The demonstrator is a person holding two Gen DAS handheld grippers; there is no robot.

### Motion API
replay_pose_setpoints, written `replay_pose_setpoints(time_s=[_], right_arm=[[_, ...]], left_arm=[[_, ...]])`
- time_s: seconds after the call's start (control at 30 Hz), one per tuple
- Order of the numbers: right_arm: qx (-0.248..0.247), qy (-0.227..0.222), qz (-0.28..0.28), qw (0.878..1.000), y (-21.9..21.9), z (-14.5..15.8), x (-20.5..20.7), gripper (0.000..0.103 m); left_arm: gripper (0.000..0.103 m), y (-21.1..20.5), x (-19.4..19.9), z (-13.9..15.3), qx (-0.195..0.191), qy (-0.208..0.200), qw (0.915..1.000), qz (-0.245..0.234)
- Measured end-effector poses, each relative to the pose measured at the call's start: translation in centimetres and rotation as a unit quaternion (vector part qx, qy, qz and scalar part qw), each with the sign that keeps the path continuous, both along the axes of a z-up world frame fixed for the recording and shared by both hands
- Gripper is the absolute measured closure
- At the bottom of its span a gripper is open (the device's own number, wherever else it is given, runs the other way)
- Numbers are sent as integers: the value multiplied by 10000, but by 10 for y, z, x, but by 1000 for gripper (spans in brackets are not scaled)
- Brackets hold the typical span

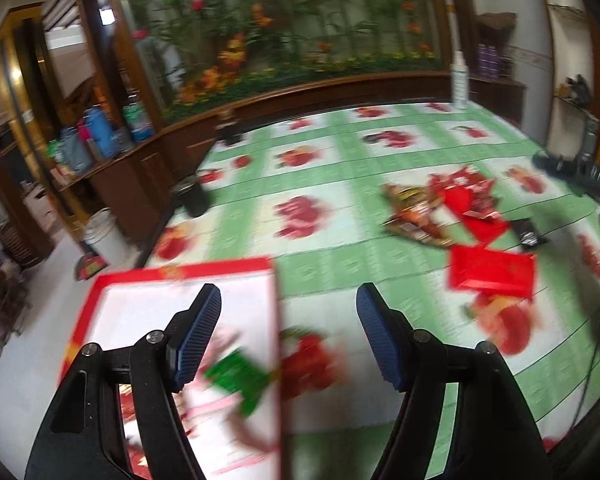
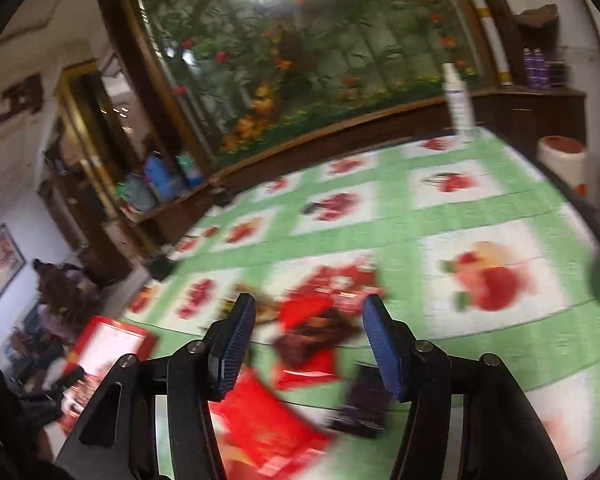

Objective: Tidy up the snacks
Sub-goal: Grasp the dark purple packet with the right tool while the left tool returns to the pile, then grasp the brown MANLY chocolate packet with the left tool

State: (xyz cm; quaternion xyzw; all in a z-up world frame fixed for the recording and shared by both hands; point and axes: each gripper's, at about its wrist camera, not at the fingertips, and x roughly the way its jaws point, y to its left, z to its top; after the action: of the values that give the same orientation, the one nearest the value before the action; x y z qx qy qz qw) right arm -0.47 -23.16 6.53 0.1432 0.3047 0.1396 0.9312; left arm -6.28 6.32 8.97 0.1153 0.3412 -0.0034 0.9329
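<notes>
My left gripper [image 1: 288,332] hangs with jaws spread and nothing between them, above the right edge of the red-rimmed box [image 1: 172,280], where a green packet [image 1: 236,380] lies. Ahead to its right lies the snack pile [image 1: 452,208]. My right gripper [image 2: 308,344], also spread and empty, hangs over a red packet [image 2: 268,428] and dark packet [image 2: 360,404] on the tablecloth [image 2: 500,208].
</notes>
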Motion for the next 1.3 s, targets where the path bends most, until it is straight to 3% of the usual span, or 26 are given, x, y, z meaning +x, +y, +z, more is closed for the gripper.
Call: replay_pose_setpoints(time_s=[0.27, 0.53, 0.63, 0.67, 0.8, 1.03, 1.3], right_arm=[[-829, 777, 97, 9935, 8, -26, 2, 44], [-1116, 1518, 169, 9819, 22, -59, 11, 48], [-1506, 1415, 152, 9783, 30, -61, 9, 53], [-1631, 1392, 136, 9767, 32, -61, 9, 64], [-1875, 1324, 131, 9732, 32, -61, 7, 70], [-1004, 1608, -580, 9801, -14, -58, 17, 70], [-966, 1628, -614, 9800, -15, -56, 19, 70]], left_arm=[[29, -64, 59, -1, -441, 374, 9951, -801], [29, -102, 88, -4, -231, 434, 9883, -1441], [29, -120, 98, -8, -63, 511, 9841, -1700], [29, -128, 100, -10, 31, 537, 9821, -1808], [29, -152, 108, -16, 179, 644, 9745, -2142], [29, -180, 122, -35, 162, 1024, 9639, -2452], [30, -188, 131, -57, 313, 1216, 9604, -2488]])
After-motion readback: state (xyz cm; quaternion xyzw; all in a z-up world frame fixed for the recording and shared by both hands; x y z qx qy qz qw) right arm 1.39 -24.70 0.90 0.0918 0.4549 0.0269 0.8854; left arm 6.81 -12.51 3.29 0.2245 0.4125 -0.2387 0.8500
